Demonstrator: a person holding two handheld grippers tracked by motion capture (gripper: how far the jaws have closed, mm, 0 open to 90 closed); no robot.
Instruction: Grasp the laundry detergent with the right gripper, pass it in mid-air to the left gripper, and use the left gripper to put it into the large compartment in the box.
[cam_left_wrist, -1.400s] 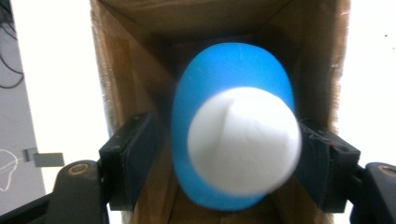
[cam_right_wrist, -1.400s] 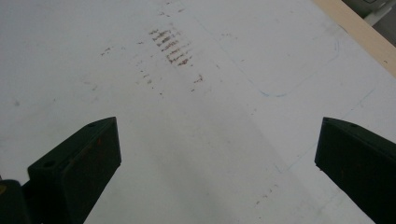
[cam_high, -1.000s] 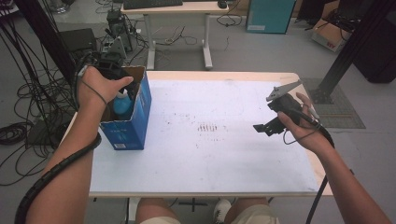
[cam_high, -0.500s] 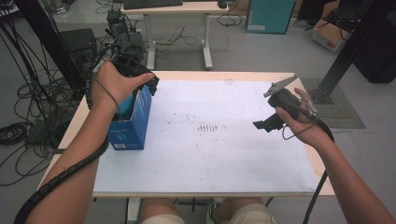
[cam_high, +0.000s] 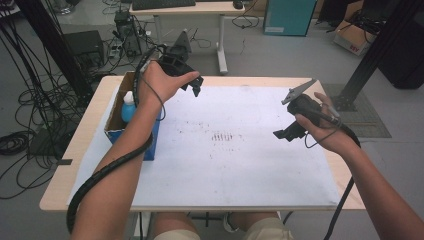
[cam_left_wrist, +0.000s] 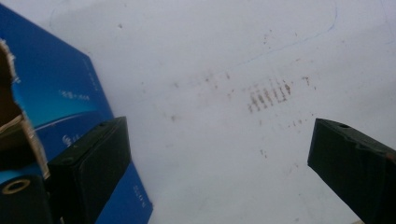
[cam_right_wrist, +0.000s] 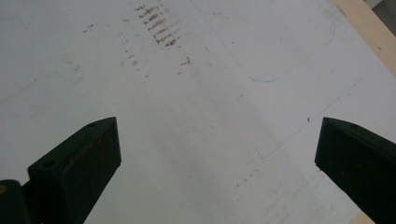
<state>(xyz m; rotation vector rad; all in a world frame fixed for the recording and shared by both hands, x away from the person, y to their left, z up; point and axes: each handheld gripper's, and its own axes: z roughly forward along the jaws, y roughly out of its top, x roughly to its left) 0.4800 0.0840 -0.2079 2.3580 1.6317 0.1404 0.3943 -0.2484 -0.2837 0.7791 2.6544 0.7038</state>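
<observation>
Blue box (cam_high: 150, 137) holds the bottle (cam_high: 128, 106), deposited; left gripper (cam_high: 194, 86) has just been opening, fingers released and empty, right gripper (cam_high: 280, 134) likewise spread.

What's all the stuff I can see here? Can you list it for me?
box: one, blue, open top, left side of the table.
bottle: one, pale blue with a white cap, standing in the box.
sheet: one, white with brown smudges, covering most of the table.
table: one, light wood, under the sheet.
desk: one, pale, on the floor behind the table.
cables: many, black, on the floor at left.
left gripper: one, black, fingers open and empty, over the sheet next to the box.
right gripper: one, black, fingers open and empty, over the right side of the sheet.
forearms: two, coming in from the bottom edge.
</observation>
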